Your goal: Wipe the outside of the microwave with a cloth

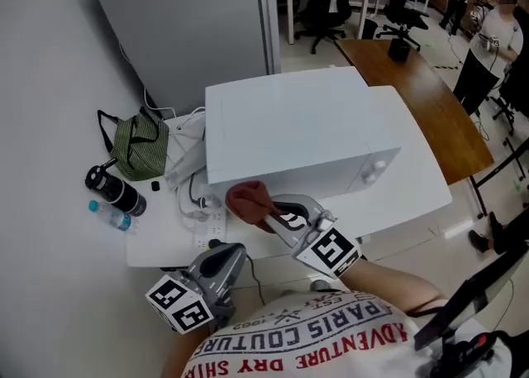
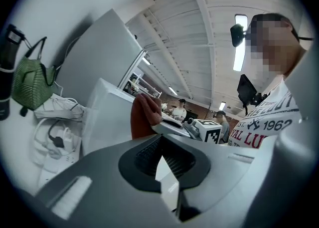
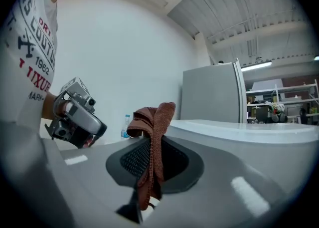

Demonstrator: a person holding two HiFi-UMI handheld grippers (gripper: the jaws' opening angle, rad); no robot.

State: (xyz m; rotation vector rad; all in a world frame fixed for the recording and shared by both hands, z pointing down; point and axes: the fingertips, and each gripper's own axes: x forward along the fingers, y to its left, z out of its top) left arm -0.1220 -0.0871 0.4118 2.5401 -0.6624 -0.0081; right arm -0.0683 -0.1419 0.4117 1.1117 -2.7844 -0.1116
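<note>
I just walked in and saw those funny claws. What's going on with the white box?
A person holds a gripper in each hand by a white microwave on a white table. The right gripper is shut on a reddish-brown cloth, held at the microwave's near lower corner. The left gripper is shut and empty, by the table's near edge.

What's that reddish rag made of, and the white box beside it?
The cloth looks like knitted or woven fabric, matte rust-brown: a ribbed texture shows and it folds limply. The microwave looks like painted metal or plastic, smooth, white, faintly glossy; the pictures leave which open.
</note>
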